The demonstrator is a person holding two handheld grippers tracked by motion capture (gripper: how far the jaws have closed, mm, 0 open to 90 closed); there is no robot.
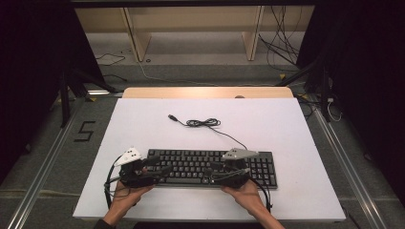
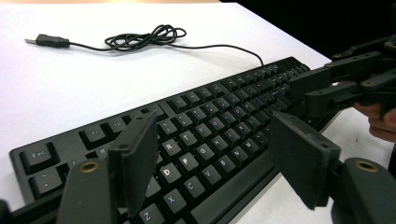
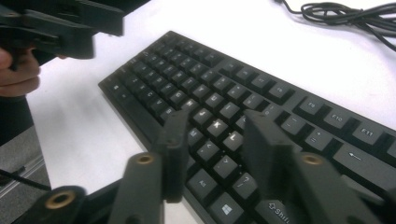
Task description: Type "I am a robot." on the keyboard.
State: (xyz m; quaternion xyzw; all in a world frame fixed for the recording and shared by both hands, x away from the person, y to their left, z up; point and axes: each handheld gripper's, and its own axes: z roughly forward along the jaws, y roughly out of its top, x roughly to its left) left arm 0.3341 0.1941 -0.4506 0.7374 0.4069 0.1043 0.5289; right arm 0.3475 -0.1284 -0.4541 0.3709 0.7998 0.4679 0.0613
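Flat black plastic keyboard point(image 1: 210, 167) lies at the near edge of the white tabletop point(image 1: 143, 129), parallel to it; its thin black cable point(image 1: 205, 123) runs back in a loose coil to a USB plug point(image 1: 173, 117). Left gripper point(image 2: 217, 161) hovers over the keyboard's left end — jaws spread wide, nothing between them. Right gripper point(image 3: 212, 156) sits over the right-hand letter keys — jaws part open, gripping nothing.

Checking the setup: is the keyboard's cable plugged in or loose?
Loose: the cable lies partly bunched on the table, its USB plug free behind the keyboard.
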